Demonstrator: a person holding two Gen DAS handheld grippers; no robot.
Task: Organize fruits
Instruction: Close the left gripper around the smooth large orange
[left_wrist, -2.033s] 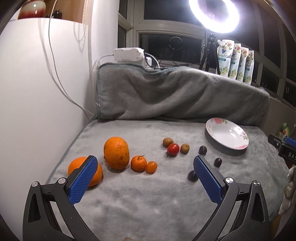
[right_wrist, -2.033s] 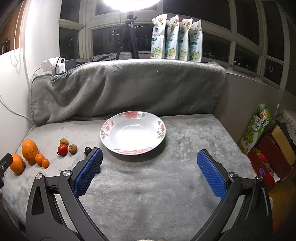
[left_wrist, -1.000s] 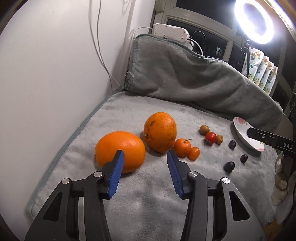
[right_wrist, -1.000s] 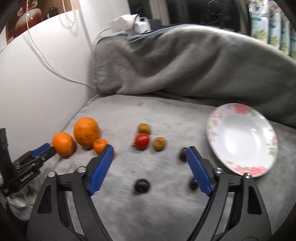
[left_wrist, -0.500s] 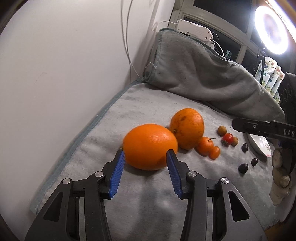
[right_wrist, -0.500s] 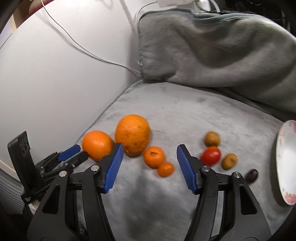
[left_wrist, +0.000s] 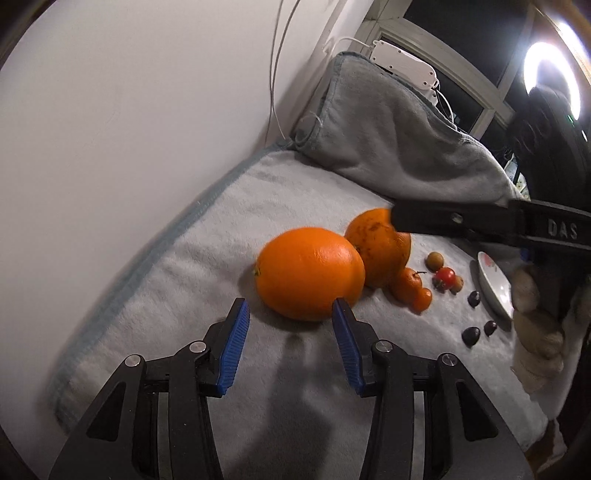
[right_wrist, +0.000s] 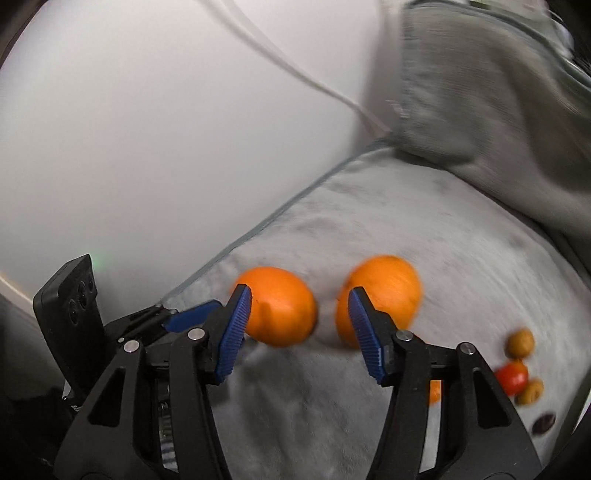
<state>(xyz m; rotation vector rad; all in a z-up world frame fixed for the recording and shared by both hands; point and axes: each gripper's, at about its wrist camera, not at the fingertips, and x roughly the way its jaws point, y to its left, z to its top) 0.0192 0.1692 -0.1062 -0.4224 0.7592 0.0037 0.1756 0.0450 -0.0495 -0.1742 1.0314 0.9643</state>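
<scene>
A large smooth orange (left_wrist: 310, 273) lies on the grey blanket, touching a second, speckled orange (left_wrist: 380, 245) behind it. My left gripper (left_wrist: 290, 317) is open, its blue pads just short of the near orange. My right gripper (right_wrist: 299, 306) is open above the gap between the smooth orange (right_wrist: 279, 306) and the speckled orange (right_wrist: 384, 288). Its arm (left_wrist: 480, 221) crosses the left wrist view over the speckled orange. Two small tangerines (left_wrist: 412, 288), a red tomato (left_wrist: 445, 277), brown fruits and dark plums (left_wrist: 471, 336) lie to the right.
A white flowered plate (left_wrist: 493, 284) sits at the far right, partly behind a gloved hand (left_wrist: 535, 328). A white wall (left_wrist: 129, 129) runs along the left. A folded grey blanket (left_wrist: 399, 136) rises at the back, with cables and a power strip (left_wrist: 404, 68) above it.
My left gripper has drawn back a little, so the near orange now lies just beyond its pads. My right gripper has swung left and closer, over the two big oranges.
</scene>
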